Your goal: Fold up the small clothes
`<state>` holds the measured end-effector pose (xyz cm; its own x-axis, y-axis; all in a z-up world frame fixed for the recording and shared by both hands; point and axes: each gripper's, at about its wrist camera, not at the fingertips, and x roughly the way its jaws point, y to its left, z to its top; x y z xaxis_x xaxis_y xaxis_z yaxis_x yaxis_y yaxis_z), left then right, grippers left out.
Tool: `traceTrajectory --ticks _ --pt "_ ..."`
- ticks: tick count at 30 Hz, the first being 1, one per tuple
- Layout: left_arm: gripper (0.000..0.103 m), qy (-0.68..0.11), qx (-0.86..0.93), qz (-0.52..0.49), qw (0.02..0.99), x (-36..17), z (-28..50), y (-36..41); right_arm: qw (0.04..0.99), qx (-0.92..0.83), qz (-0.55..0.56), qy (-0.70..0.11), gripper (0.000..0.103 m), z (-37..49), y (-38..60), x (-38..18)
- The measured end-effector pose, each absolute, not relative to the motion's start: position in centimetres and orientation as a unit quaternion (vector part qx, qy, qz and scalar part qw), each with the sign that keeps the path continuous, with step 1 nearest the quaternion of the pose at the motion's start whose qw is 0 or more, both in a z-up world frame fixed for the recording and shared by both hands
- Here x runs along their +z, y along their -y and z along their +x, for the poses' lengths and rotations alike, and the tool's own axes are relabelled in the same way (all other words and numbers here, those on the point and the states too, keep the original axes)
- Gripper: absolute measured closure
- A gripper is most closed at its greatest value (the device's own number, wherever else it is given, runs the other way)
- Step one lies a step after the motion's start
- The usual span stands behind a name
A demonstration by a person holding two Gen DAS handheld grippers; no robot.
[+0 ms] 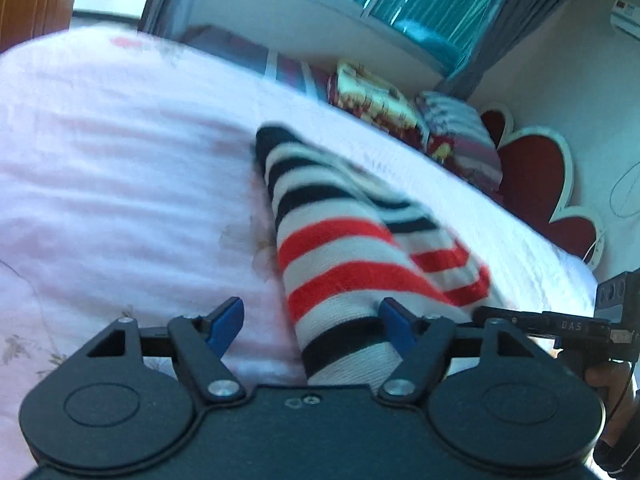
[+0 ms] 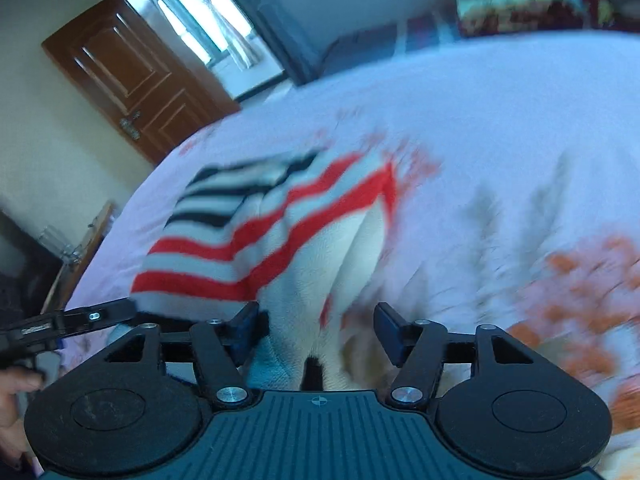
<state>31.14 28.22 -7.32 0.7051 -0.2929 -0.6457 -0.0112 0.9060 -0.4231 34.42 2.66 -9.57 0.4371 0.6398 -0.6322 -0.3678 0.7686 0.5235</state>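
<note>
A small knitted garment with red, white and navy stripes [image 1: 340, 248] lies on a pink floral bedsheet [image 1: 120, 184]. My left gripper [image 1: 312, 320] is open, its blue fingertips [image 1: 228, 314] set wide, and the garment's near end runs between them. In the right wrist view the same garment [image 2: 240, 236] lies partly folded over, its cream inner side showing. My right gripper [image 2: 316, 324] is open, with the garment's cream edge between its fingers. Both views are motion-blurred.
The bedsheet [image 2: 500, 140] covers a wide bed. Folded blankets and pillows [image 1: 440, 128] sit by a red flower-shaped headboard [image 1: 536, 176]. A wooden door [image 2: 132, 76] and window stand beyond the bed. The right gripper shows at the left view's edge [image 1: 560, 328].
</note>
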Motion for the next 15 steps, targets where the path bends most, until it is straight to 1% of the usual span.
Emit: traceTrajectory --ticks 2,3,4,5,6,7,8,9,10,12,13,15 --pt "0.034 -0.351 -0.086 -0.191 0.913 -6.2 31.1 -27.9 0.858 0.291 0.136 -0.4 0.045 34.4 -2.3 -7.6" --pt "0.034 -0.341 -0.096 -0.188 0.916 -5.7 31.6 -27.6 0.869 0.287 0.131 -0.381 0.059 34.7 -2.4 -6.6" --pt "0.034 -0.338 -0.105 -0.183 0.917 -5.6 32.3 -27.0 0.878 0.286 0.124 -0.364 0.066 35.0 -2.9 -5.8" --pt "0.035 -0.341 -0.114 -0.171 0.917 -5.3 33.3 -26.2 0.883 0.288 0.113 -0.353 0.071 35.5 -3.6 -5.1" --pt "0.047 -0.342 -0.129 -0.16 0.917 -5.2 34.1 -25.5 0.885 0.293 0.1 -0.348 0.075 36.0 -4.8 -4.6" --pt "0.078 -0.347 -0.144 -0.153 0.914 -5.1 34.9 -24.8 0.885 0.301 0.084 -0.346 0.078 36.4 -6.0 -4.3" --pt "0.085 -0.359 -0.149 -0.149 0.909 -5.3 35.8 -24.2 0.882 0.311 0.068 -0.348 0.08 36.8 -7.3 -4.2" --pt "0.084 -0.369 -0.146 -0.142 0.907 -5.7 36.6 -23.8 0.878 0.321 0.051 -0.353 0.081 37.1 -8.5 -4.5" --pt "0.085 -0.381 -0.138 -0.126 0.906 -6.1 37.1 -23.3 0.873 0.327 0.028 -0.36 0.081 37.4 -9.7 -5.0" --pt "0.085 -0.404 -0.127 -0.092 0.901 -7.1 37.7 -22.4 0.865 0.309 -0.028 -0.394 0.081 38.2 -11.5 -7.2" --pt "0.085 -0.404 -0.124 -0.082 0.903 -7.5 37.6 -22.1 0.861 0.308 -0.032 -0.403 0.08 38.6 -11.6 -8.2" --pt "0.085 -0.399 -0.121 -0.075 0.906 -7.8 37.2 -22.0 0.86 0.313 -0.004 -0.403 0.08 39.0 -10.8 -8.7"
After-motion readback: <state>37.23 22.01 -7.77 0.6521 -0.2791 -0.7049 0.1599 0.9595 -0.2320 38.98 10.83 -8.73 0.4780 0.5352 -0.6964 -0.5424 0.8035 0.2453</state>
